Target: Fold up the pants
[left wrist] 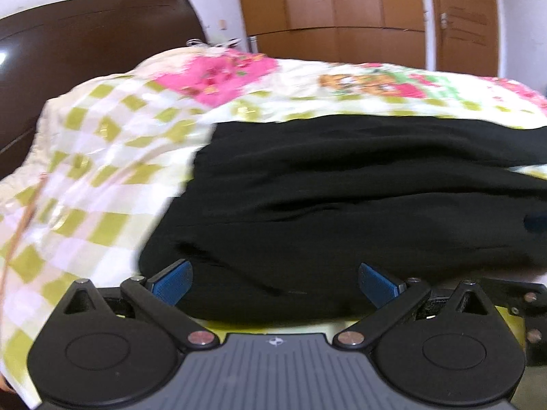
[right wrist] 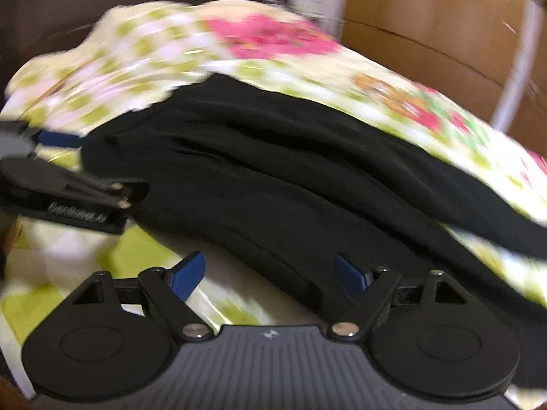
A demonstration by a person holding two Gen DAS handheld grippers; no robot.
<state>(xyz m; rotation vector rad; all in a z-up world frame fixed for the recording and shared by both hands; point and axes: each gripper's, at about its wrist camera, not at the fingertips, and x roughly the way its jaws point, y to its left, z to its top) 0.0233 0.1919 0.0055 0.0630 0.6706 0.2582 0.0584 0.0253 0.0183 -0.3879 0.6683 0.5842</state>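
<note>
Black pants (left wrist: 342, 205), folded in layers, lying on checked floral bedspread (left wrist: 102, 171). Left gripper (left wrist: 275, 283): jaws spread wide, empty, at the pants' near edge. Right gripper (right wrist: 270, 275): jaws likewise apart, one blue fingertip (right wrist: 348, 275) over the fabric. Wooden wardrobe (left wrist: 342, 10) behind.

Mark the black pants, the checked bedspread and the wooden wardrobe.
black pants (left wrist: 342, 198): left wrist view, middle of folded fabric.
checked bedspread (left wrist: 95, 171): left wrist view, green-checked part.
wooden wardrobe (left wrist: 342, 7): left wrist view, door panel.
</note>
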